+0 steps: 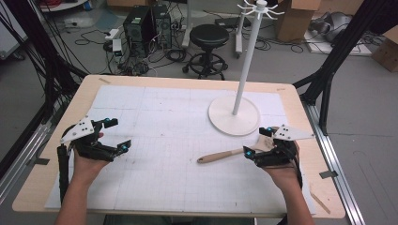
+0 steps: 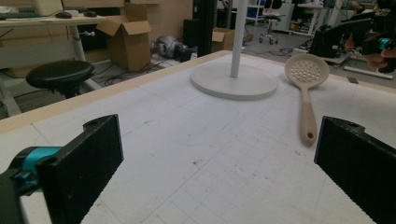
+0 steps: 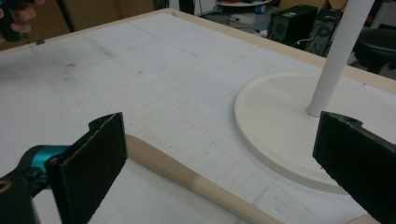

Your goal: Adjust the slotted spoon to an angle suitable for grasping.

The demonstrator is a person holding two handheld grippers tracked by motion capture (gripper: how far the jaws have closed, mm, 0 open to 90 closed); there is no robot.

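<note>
My right gripper (image 1: 256,140), high view: jaws spread, straddling the head end of the slotted spoon (image 1: 224,154), which lies flat on the white grid mat (image 1: 164,117) just beside the round base of the hook stand (image 1: 233,116); its handle runs out towards the table's middle. My left gripper (image 1: 117,134) hovers near the left edge, jaws likewise apart and holding nothing, well away from the spoon.

Left gripper view: between my two parted black jaws I see the spoon (image 2: 306,91) whole, its perforated bowl near the stand base (image 2: 233,80) and its rounded handle tip, with a hanging hole, pointing towards me.

Right gripper view: the beige handle (image 3: 187,179) crosses low between my open jaws, touching neither as far as I can tell; the stand base (image 3: 275,126) lies just beyond.

I judge the spoon light, rigid and smooth, likely to swivel if pinched far from its balance. I would close on the straight handle close to the bowl, across its narrow width.
</note>
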